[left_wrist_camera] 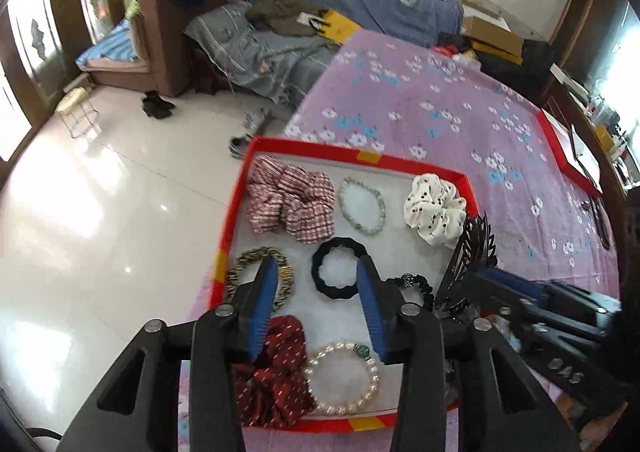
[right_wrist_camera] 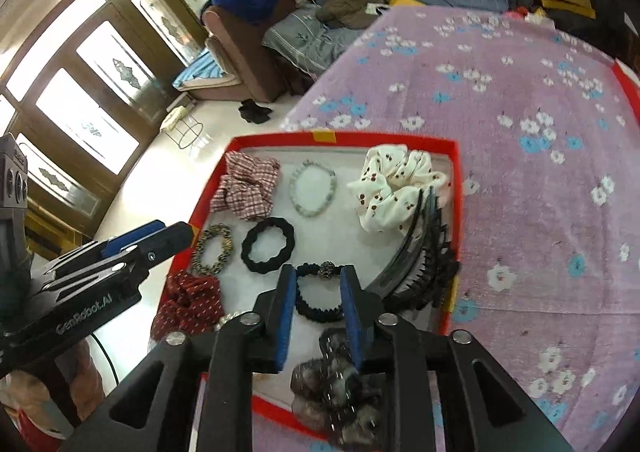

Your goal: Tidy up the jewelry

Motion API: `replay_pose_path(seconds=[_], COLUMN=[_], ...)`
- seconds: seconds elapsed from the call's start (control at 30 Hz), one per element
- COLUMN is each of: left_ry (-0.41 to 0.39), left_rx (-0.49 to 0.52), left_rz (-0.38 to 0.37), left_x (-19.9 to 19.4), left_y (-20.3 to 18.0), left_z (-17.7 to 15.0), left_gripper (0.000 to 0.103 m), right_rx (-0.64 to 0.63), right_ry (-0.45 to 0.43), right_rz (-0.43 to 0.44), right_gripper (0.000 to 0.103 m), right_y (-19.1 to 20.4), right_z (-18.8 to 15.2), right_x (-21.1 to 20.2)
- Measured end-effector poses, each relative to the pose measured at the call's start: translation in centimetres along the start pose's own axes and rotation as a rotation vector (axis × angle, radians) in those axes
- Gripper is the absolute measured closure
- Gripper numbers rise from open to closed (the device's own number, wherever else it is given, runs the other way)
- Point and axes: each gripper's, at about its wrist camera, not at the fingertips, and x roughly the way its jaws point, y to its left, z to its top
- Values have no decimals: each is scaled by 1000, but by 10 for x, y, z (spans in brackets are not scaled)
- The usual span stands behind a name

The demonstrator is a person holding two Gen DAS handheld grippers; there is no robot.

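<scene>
Hovering over the red tray (left_wrist_camera: 234, 220) on the purple flowered bedspread (left_wrist_camera: 460, 100), I am holding both tongs released, with nothing between their blue pads. My left tongs (left_wrist_camera: 318, 270) are hanging at the lower middle of the left view, one pad above the leopard-print hair tie (left_wrist_camera: 244, 264), the other beside the black scrunchie (left_wrist_camera: 340, 266). Lower down in that view the pearl bracelet (left_wrist_camera: 344, 380) is lying next to the dark red scrunchie (left_wrist_camera: 276, 368). Toward the top of the tray the red checked scrunchie (left_wrist_camera: 292, 204), the pale green bead bracelet (left_wrist_camera: 362, 206) and the white cherry-print scrunchie (left_wrist_camera: 434, 208) are sitting in a row.

In the right view my right tongs (right_wrist_camera: 319, 276) are standing apart at the lower middle, framing the dark braided hair tie (right_wrist_camera: 320, 300) with its sparkly bead, not touching it. A grey velvet scrunchie (right_wrist_camera: 340, 384) is lying beneath them at the tray's near edge. Black hair combs (right_wrist_camera: 420, 264) are leaning against the tray's right wall.
</scene>
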Motion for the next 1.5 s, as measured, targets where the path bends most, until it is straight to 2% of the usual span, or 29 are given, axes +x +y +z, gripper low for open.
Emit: replay_pose_path(seconds=[0.07,0.13,0.3,0.47,0.53,0.67,0.8,0.93,1.2,1.37,1.5], left_ry=[-29,-65,-155,-230,-278,-425,-535,-608,-599,-501,-439], left_rx=[-2,-5,-23,-44,-42,-59,-84,-92,-70,-37,-10], left_rz=[32,68,148,202,229,305,360,360,349,315,305], left_x=[-11,-24,-51,-72,-82,-112,-142,-169,-186,-179,-172], left_y=[-1,-3,-10,-24,-31,-47,-60,-74,-112,-131,-145], left_z=[-2,-6,-14,-21,-25,-34,-40,-47,-58,-64,-69], left_gripper=[56,54,40,36,31,11,6,1,0,0,0], right_rx=[-9,-9,40,72,70,47,22,2,-36,-50,-65], right_ry=[-20,-32,-40,-52,-58,-68,-74,-81,-122,-154,-166], right_rz=[-11,-37,-98,-146,-154,-166,-167,-169,-199,-225,-236], right_gripper=[65,64,64,64,64,60,59,59,58,46,45], right_y=[-4,-12,-44,-68,-72,-75,-75,-75,-76,-78,-79], right_z=[-4,-10,-27,-43,-48,-57,-67,-74,-84,-86,-86], right_x=[-15,-27,-52,-75,-84,-100,-112,-124,-149,-166,-175])
